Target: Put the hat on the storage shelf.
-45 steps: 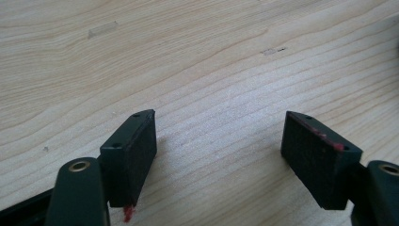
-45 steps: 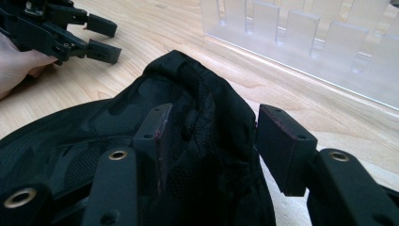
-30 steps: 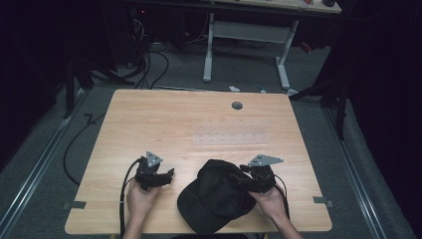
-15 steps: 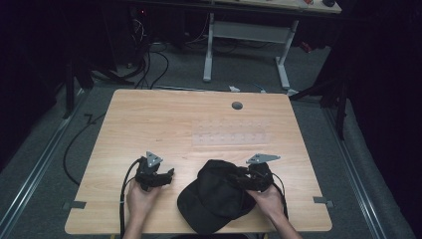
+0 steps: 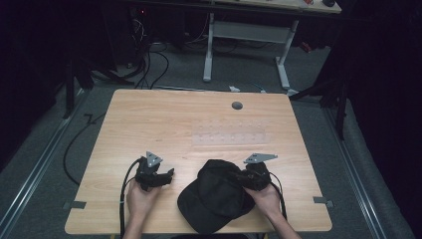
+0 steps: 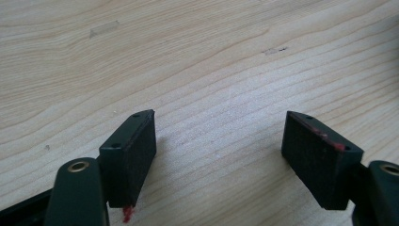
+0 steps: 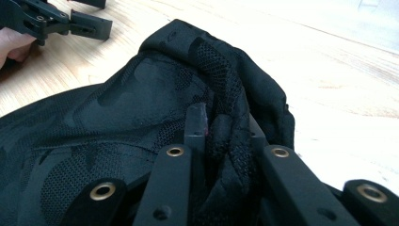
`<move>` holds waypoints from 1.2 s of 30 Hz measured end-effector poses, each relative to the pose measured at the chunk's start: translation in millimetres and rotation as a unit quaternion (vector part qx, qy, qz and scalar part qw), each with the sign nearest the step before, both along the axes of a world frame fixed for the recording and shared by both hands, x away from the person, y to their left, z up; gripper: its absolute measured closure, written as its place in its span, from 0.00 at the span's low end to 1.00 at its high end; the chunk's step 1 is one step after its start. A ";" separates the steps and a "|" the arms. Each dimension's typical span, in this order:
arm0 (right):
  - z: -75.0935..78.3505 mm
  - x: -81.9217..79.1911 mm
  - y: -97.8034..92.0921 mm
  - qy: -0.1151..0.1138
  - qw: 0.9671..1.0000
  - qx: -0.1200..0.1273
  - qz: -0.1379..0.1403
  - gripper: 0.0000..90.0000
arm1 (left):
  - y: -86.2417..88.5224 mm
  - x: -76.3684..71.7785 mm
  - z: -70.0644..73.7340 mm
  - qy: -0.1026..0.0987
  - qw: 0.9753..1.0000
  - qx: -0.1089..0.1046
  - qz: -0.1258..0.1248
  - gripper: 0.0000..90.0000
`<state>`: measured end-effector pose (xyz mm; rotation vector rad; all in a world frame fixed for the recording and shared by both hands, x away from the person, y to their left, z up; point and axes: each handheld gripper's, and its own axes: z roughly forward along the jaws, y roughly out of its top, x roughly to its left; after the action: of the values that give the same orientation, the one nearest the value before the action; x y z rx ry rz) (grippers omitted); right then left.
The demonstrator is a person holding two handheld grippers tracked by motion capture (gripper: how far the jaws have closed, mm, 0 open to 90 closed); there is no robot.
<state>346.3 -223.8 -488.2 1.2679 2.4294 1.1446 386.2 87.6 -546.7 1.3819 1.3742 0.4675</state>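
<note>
Right gripper [image 5: 238, 177] near table's [image 5: 149, 114] front edge, right of centre, jaws clamped on bunched mesh fold of black cap [image 5: 214, 199]; pads mostly buried in fabric. Cap lies at front edge, brim overhanging slightly. Left gripper [image 5: 170, 174] just left of cap, not touching, jaws spread wide over bare wood. Farther back: grey grommet [image 5: 237, 105] near rear edge.

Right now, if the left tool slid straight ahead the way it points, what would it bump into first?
Probably the black fabric cap: the open left tool points along the wooden table toward it, with bare wood between them.
</note>
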 end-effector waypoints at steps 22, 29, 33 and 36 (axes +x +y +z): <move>18.7 0.1 -12.0 -0.023 0.999 0.026 0.017 0.89 | -0.9 1.3 0.2 0.002 1.000 -0.003 0.005 0.30; 21.3 0.8 -17.7 -0.029 0.999 0.038 0.019 0.90 | -1.7 1.5 -0.1 0.003 1.000 -0.003 0.001 0.27; 25.9 1.1 -19.0 -0.037 0.998 0.037 0.026 0.90 | -0.8 1.6 0.7 0.007 1.000 -0.002 -0.008 0.27; 31.6 1.5 -19.9 -0.048 0.998 0.037 0.031 0.90 | 0.2 1.7 2.7 0.016 1.000 -0.008 -0.016 0.26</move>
<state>347.7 -243.8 -456.7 1.1367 2.3925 1.2919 387.8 87.8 -544.0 1.4025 1.3778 0.4140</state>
